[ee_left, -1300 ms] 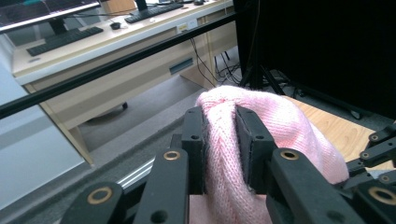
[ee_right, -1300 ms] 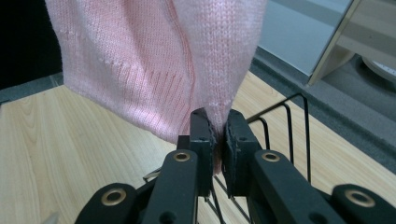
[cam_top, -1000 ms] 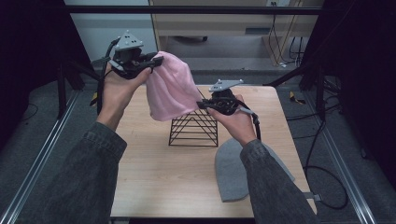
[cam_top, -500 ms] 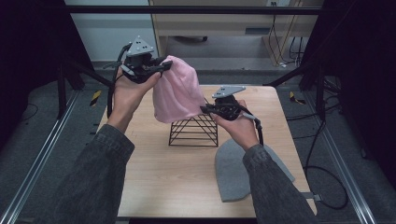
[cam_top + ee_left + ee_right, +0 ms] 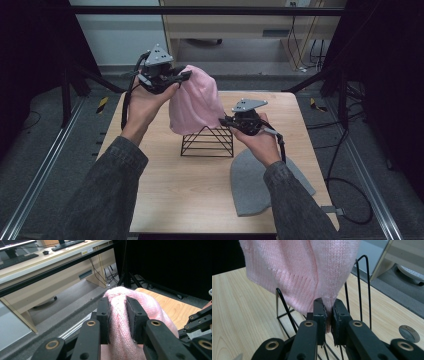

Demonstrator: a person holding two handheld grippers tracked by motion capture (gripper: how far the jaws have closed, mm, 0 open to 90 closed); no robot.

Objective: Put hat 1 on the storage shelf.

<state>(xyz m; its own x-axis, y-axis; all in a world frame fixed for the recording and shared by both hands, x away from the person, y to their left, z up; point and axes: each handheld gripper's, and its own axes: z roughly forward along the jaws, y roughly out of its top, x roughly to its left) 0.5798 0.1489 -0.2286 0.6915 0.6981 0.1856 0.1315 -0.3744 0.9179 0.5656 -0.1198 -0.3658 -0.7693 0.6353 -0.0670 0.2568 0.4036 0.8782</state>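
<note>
A: Where's the pink hat (image 5: 194,105)?
B: Held up over the wire rack (image 5: 207,142), approx desk (image 5: 165,190) centre. Left hand-held gripper (image 5: 186,76) pinching its top at 11 o'clock, right hand-held gripper (image 5: 223,121) pinching the rim at 3 o'clock of the rack.
A: Tips for draping?
B: Prob keep both pinches tight, spread the rim w/ the right one, centre over the rack peak, lower evenly. Grey hat (image 5: 262,182) at 5 o'clock, well clear.
</note>
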